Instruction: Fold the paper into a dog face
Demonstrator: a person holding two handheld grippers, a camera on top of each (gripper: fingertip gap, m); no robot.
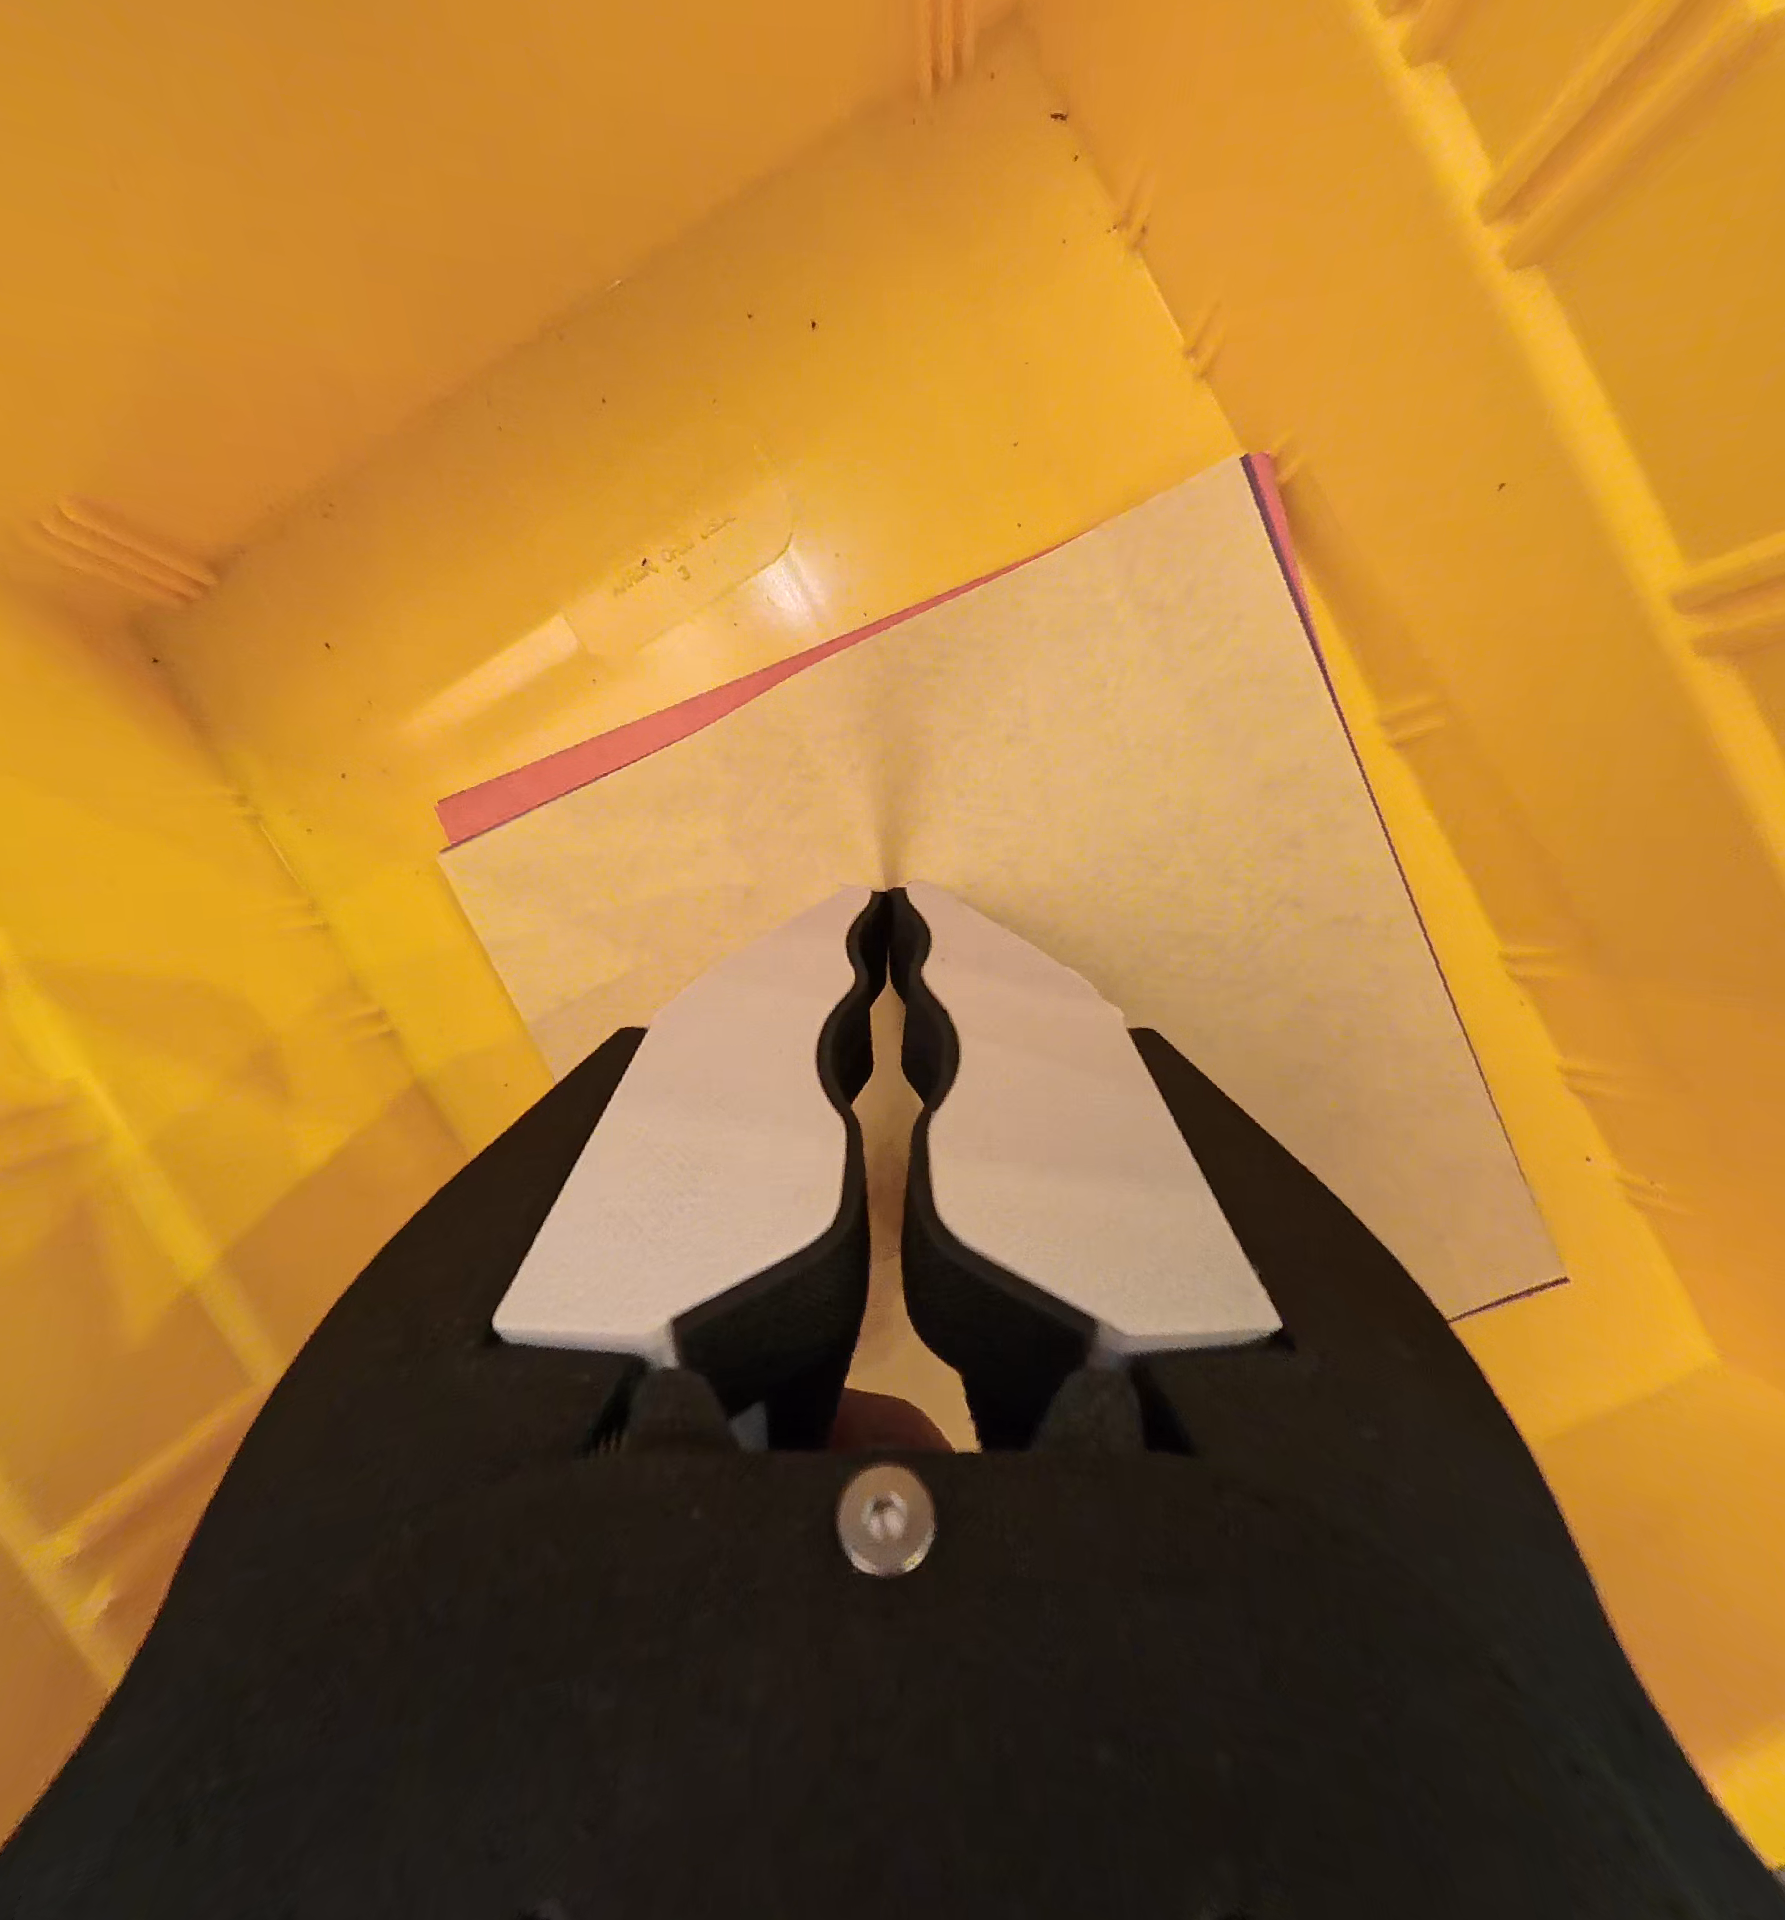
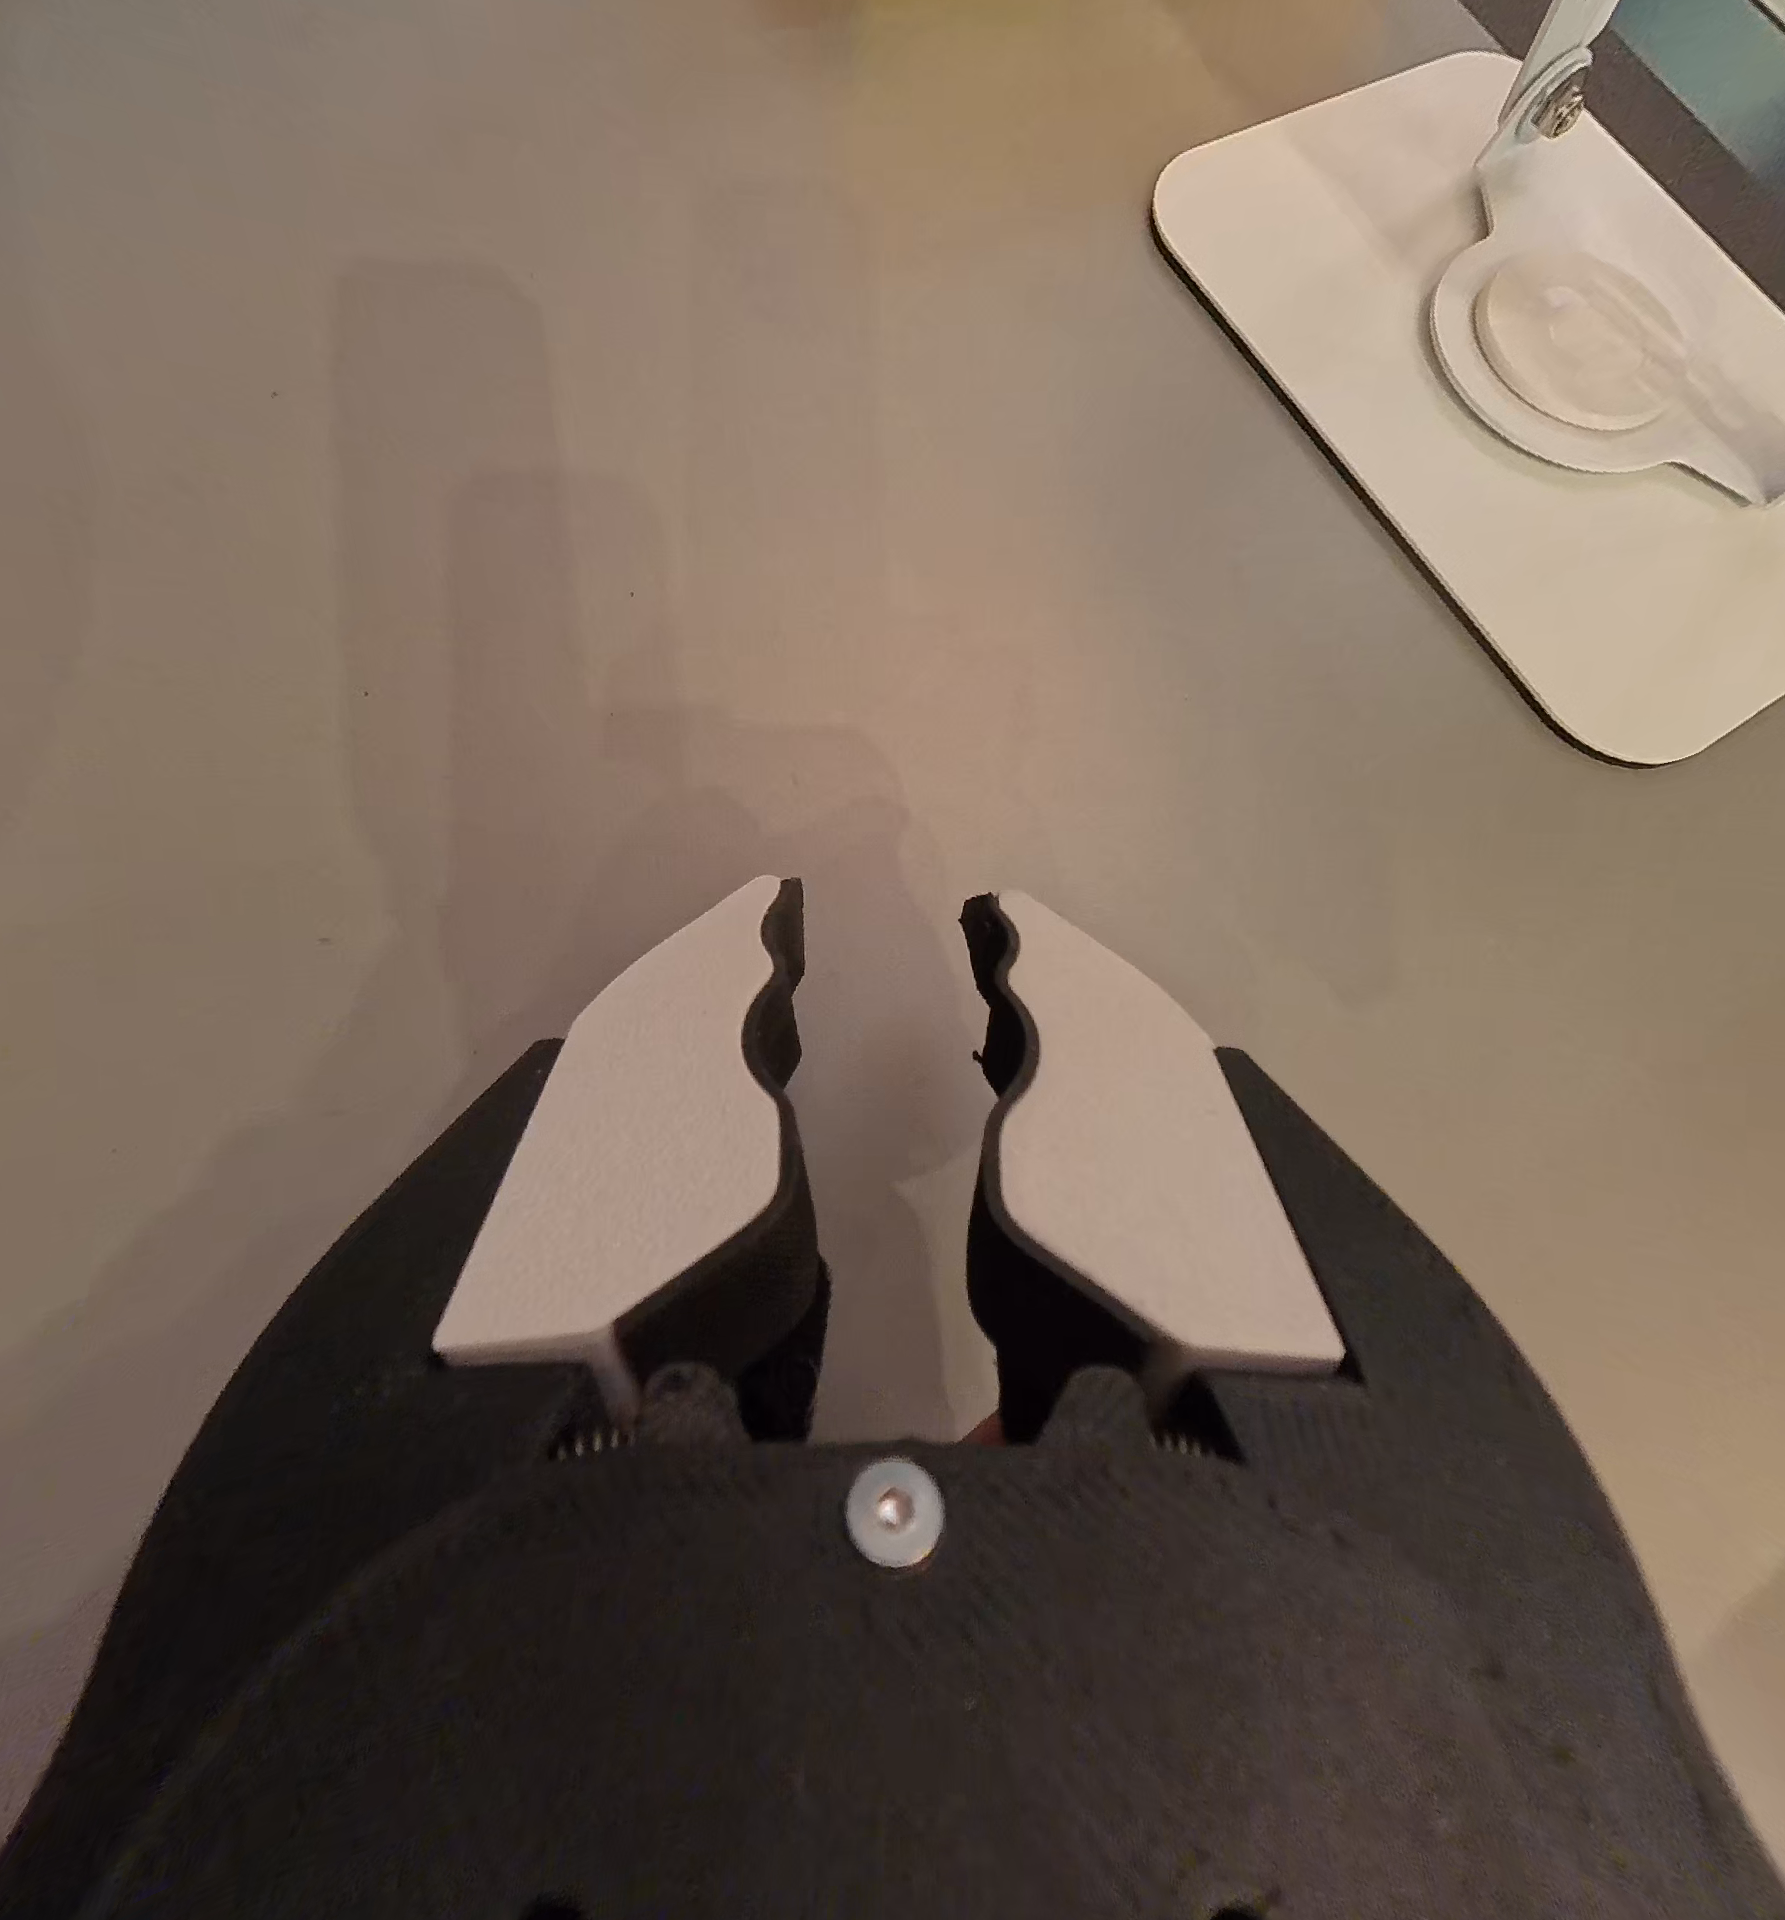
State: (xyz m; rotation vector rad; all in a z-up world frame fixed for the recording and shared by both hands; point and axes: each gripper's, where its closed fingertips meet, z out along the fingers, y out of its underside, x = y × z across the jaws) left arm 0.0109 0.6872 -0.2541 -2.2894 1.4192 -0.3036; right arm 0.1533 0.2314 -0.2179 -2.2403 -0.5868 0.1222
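In the left wrist view, a stack of square paper sheets lies on the floor of a yellow plastic bin (image 1: 452, 312). The top sheet (image 1: 1127, 779) is pale cream, with a pink sheet (image 1: 597, 769) and a purple edge showing beneath it. My left gripper (image 1: 888, 894) is shut with its tips pinching the top sheet, which puckers into a small ridge at the fingertips. In the right wrist view, my right gripper (image 2: 883, 904) is open and empty over a bare grey tabletop (image 2: 452, 520). No paper shows in that view.
The bin's ribbed walls (image 1: 1646, 416) close in around the left gripper on all sides. A white flat stand base (image 2: 1490, 468) with a metal bracket sits at the right gripper's far right on the table. There is about 50 centimetres between the tips of the two grippers.
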